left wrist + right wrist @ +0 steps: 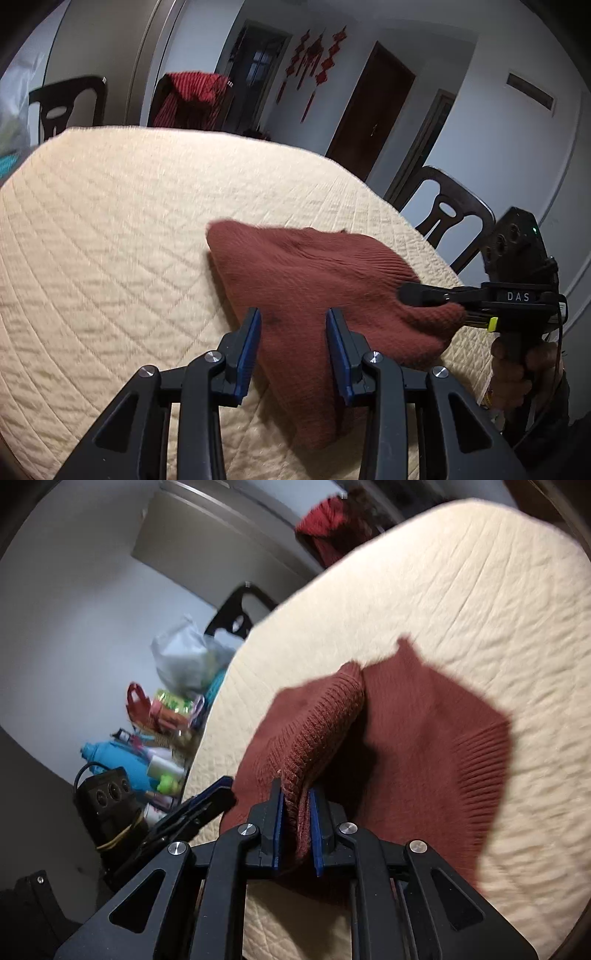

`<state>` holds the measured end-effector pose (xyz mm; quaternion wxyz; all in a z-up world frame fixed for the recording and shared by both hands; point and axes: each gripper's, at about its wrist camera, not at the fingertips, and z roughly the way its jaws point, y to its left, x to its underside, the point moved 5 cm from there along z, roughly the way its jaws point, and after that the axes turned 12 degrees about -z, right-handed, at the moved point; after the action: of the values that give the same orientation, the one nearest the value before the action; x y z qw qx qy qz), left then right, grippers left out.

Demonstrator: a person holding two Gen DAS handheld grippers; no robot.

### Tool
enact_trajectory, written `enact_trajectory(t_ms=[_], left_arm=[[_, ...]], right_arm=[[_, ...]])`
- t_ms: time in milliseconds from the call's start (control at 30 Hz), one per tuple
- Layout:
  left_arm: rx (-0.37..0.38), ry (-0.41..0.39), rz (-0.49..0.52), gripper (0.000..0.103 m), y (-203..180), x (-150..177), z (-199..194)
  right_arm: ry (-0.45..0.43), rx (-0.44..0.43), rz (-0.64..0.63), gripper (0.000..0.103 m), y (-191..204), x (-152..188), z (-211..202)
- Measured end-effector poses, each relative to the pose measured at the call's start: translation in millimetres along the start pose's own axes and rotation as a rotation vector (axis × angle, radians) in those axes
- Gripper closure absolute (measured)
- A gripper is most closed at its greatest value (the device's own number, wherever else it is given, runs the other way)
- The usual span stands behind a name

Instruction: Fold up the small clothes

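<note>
Lying on a cream quilted table, a rust-red knit garment sits toward the near right part of the cloth, rumpled and partly doubled over itself. In the right wrist view the right gripper has its blue pads squeezed onto a ribbed fold of the garment, the knit bunched between them and rising in a ridge away from the jaws. The left wrist view shows the same gripper coming in from the right, its black tip dug into the garment's right edge, with a hand wrapped round its handle.

The left gripper hovers over the garment's near edge with its jaws partly apart; red knit fills the gap between the blue fingers, but the pads do not visibly press on it. From the right wrist view the left gripper appears at the table's left edge, just beside the garment.

Dark chairs stand around the far side of the table, one draped with a red striped cloth. Bags and bright clutter are piled against the wall left of the table.
</note>
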<state>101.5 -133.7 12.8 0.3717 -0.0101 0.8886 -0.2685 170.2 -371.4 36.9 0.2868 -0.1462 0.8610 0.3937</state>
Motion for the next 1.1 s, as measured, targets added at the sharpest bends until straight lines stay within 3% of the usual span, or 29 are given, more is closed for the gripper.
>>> enact_trajectory(t_ms=[167, 300, 367, 567, 667, 767, 867, 933, 967, 1000, 1100], left_arm=[[0.028, 0.002, 0.039, 0.064, -17.6, -3.2, 5.7], [0.041, 0.069, 0.06, 0.064, -24.1, 12.3, 24.7], [0.025, 0.072, 0.071, 0.064, -23.6, 16.9, 27.9], [0.017, 0.072, 0.064, 0.064, -20.0, 17.1, 19.6], [0.014, 0.033, 0.082, 0.064, -25.4, 8.0, 10.3], [0.017, 0.019, 0.097, 0.064, -33.5, 1.5, 10.8], [0.026, 0.046, 0.107, 0.064, -39.7, 7.0, 18.9], [0.021, 0.067, 0.12, 0.064, -43.0, 15.0, 27.1], [0.011, 0.068, 0.131, 0.064, -43.5, 18.6, 28.9], [0.001, 0.07, 0.142, 0.064, -44.2, 21.9, 30.5], [-0.018, 0.065, 0.169, 0.064, -45.7, 26.2, 29.9]], right_arm=[[-0.052, 0.07, 0.022, 0.09, -26.9, 9.3, -35.4], [-0.005, 0.104, 0.072, 0.09, -49.6, 28.5, -26.5], [-0.025, 0.085, 0.084, 0.09, -51.4, 30.7, -28.3], [0.009, 0.145, -0.012, 0.087, -40.0, 27.3, -33.6], [-0.043, 0.222, -0.075, 0.086, -28.2, 17.7, -54.0], [-0.086, 0.193, -0.156, 0.086, -2.5, 13.1, -66.9], [-0.045, 0.164, -0.228, 0.086, 17.6, 25.1, -52.9], [0.013, 0.193, -0.223, 0.086, 8.0, 38.4, -36.0], [0.033, 0.218, -0.204, 0.092, -1.3, 43.4, -32.6], [0.038, 0.236, -0.185, 0.103, -10.6, 47.8, -31.3], [-0.004, 0.238, -0.139, 0.103, -25.5, 54.1, -45.5]])
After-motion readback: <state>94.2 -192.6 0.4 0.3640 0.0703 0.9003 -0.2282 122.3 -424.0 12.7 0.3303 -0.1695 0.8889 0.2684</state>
